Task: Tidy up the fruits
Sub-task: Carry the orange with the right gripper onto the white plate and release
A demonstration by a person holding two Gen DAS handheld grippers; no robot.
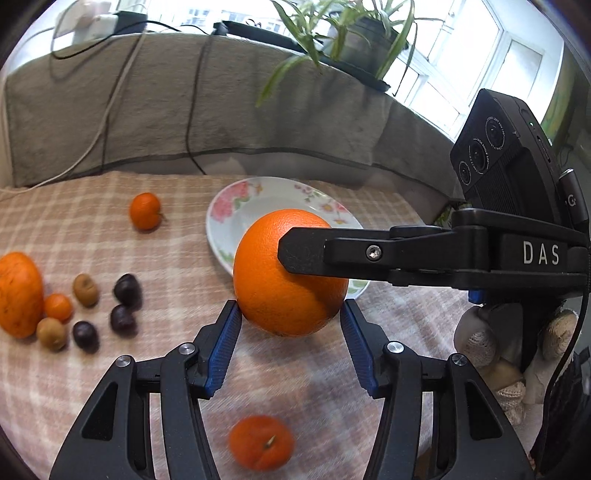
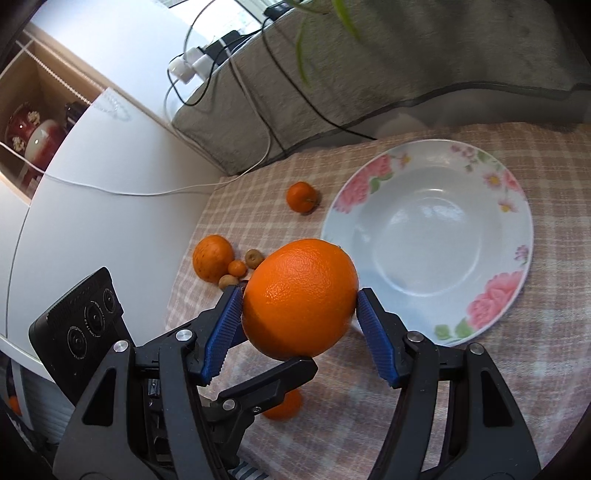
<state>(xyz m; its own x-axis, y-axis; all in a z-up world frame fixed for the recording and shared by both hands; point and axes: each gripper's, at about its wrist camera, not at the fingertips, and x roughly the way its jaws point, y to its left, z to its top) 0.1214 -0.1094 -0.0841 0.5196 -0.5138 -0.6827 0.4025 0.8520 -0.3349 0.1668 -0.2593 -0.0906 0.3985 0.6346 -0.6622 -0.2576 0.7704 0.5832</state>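
Two grippers clamp one large orange [image 1: 284,273] between them above a pink-and-cream checked cloth [image 1: 155,251], backed by a grey blanket-draped ledge [image 1: 184,110] with cables, a potted plant [image 1: 354,33] and a window. Left of the left gripper [image 1: 291,314] lie a mandarin and small brown and dark fruits [image 1: 86,290]; ahead sits the floral plate [image 1: 236,206]; right of it, the right gripper [image 2: 301,310] pinches the same orange crosswise. The orange's long axis tilts up toward the plate; its stem end can't be made out.
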